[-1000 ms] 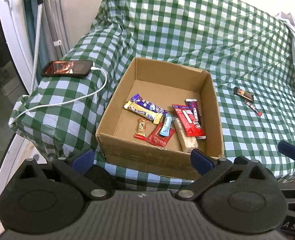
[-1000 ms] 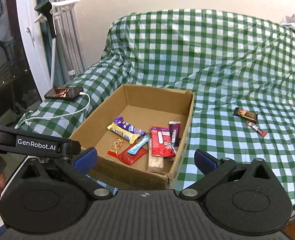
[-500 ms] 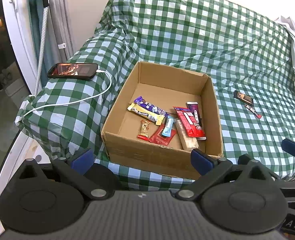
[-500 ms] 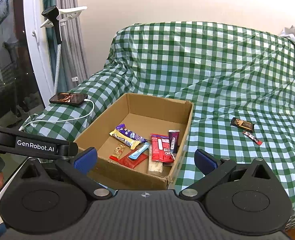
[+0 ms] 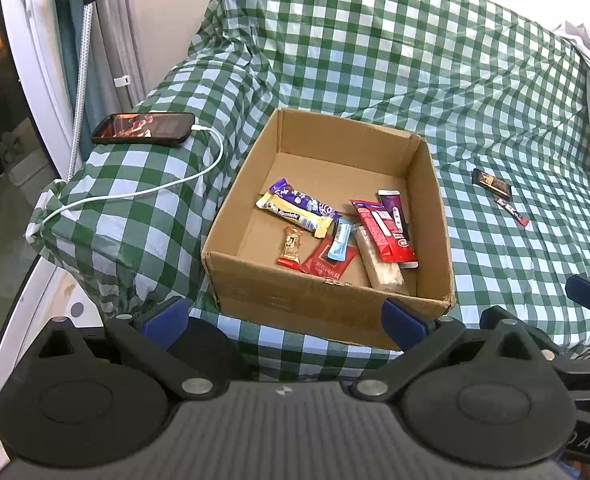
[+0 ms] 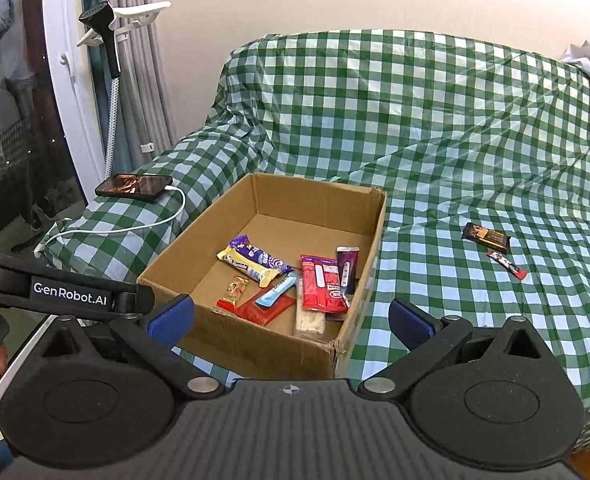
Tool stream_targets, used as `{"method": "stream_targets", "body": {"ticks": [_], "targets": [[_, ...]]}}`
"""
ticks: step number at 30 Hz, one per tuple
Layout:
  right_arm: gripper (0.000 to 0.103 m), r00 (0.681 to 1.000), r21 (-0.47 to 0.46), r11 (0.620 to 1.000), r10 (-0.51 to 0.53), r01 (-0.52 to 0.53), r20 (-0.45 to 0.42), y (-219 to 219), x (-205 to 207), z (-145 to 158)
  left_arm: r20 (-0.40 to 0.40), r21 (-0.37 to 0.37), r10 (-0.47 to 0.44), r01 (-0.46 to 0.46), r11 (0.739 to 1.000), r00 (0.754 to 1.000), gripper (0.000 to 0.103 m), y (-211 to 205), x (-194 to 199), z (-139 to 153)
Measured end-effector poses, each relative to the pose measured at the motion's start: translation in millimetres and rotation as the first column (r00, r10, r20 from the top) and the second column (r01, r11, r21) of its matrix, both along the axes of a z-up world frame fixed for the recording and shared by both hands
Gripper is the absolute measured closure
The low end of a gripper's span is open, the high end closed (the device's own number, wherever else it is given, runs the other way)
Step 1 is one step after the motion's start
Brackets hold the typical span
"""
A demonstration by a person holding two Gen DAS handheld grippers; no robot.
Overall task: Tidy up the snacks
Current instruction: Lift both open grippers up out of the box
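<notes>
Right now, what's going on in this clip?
A person holds two grippers back from a sofa covered in green checked cloth, sorting snacks. Both the left gripper and right gripper are open and hold nothing. A cardboard box on the seat already holds several wrapped bars. Two snacks lie loose on the cloth to its right: a dark brown bar and a small red and black bar. A phone charges on the sofa arm.
</notes>
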State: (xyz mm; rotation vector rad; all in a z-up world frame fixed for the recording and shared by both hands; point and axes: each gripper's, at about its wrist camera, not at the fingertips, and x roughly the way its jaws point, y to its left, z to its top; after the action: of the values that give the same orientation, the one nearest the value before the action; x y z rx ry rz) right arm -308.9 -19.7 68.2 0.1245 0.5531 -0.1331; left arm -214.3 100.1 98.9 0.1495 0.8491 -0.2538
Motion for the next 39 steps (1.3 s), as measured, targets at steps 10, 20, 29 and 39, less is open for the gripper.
{"method": "stream_targets", "body": {"ticks": [10,20,29,39], "targets": [[0.001,1.000,0.015,1.000,-0.006,0.007,-0.024,-4.6,2.0,-6.5,-0.022,0.009,-0.001,0.001,1.000,1.000,0.000,-1.7,3.5,-6.5],[0.001,0.999,0.031,0.999,-0.007,0.008,-0.045,-8.9,5.9,-12.4,-0.041,0.025,-0.004,0.005,1.000,0.999,0.000,-5.0,7.6,-12.6],[0.001,0.998,0.078,0.996,-0.035,0.039,-0.053,-26.2,10.5,-21.9,-0.065,0.068,-0.008,0.012,0.998,0.998,0.000,-21.8,21.5,-18.5],[0.001,0.972,0.135,0.963,-0.231,0.234,-0.041,-107.9,14.7,-35.8,-0.067,0.113,-0.083,0.090,0.989,0.994,0.000,-89.0,54.3,-7.3]]}}
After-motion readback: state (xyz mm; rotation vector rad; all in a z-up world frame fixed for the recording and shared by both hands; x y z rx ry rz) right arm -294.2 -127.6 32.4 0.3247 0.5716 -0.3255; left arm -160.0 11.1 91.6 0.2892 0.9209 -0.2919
